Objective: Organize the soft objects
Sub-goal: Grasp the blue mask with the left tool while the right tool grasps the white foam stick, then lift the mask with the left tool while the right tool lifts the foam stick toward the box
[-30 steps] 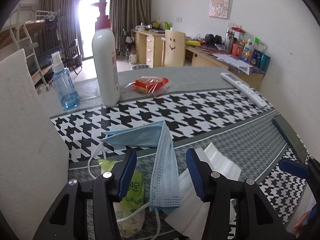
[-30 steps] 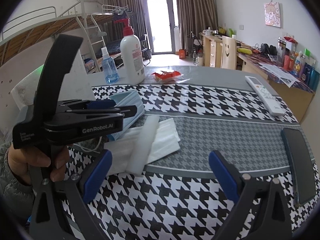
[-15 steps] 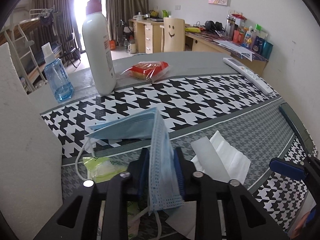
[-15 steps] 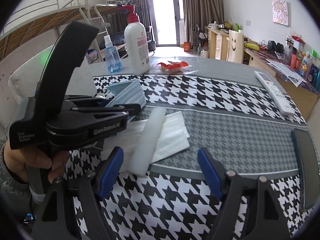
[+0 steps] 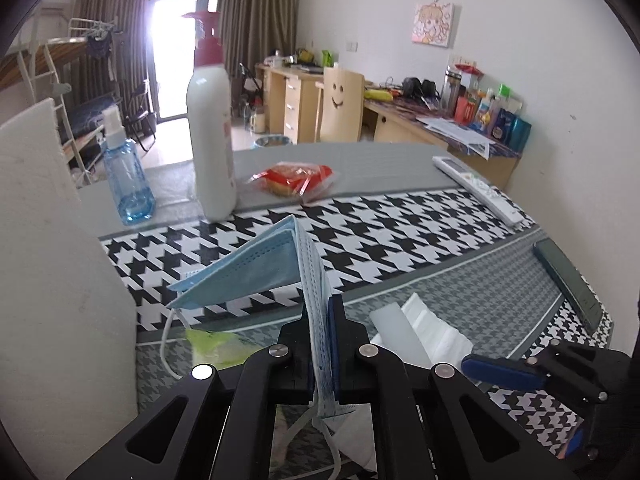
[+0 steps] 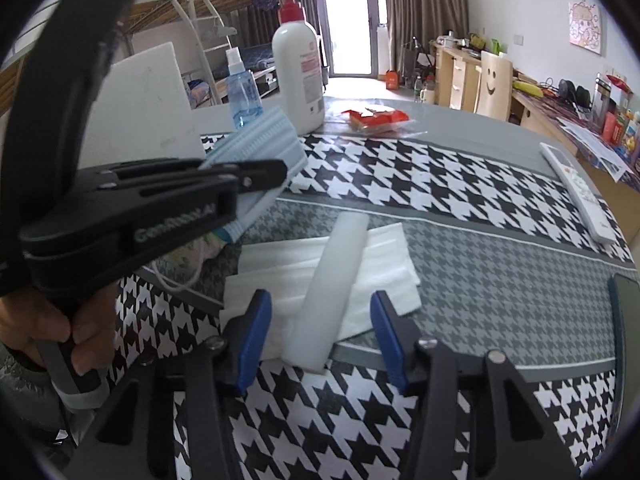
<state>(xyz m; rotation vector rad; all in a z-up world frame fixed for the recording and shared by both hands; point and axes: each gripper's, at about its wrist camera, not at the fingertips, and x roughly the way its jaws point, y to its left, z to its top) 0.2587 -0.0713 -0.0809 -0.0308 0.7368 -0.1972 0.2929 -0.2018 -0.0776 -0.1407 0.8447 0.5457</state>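
Observation:
My left gripper (image 5: 320, 320) is shut on a light blue face mask (image 5: 256, 276), pinching its edge so that the folded mask stands up off the houndstooth cloth. From the right wrist view the same left gripper (image 6: 260, 172) shows side-on with the mask (image 6: 260, 140) sticking out past it. My right gripper (image 6: 320, 298) straddles the near end of a white foam strip (image 6: 340, 264); its jaws are closing, with a gap still on both sides of the strip. The strip lies on white folded tissues (image 6: 384, 248). A green packet (image 5: 212, 348) lies under the mask.
A white pump bottle (image 6: 298, 76), a blue spray bottle (image 6: 242, 92) and a red snack packet (image 6: 376, 118) stand at the far side. A white remote (image 6: 576, 192) and a dark phone (image 6: 628, 320) lie to the right. A white foam board (image 6: 148, 108) stands at the left.
The left jaws have closed onto the blue mask. The right gripper has moved forward over the white strip and its jaws have narrowed around it.

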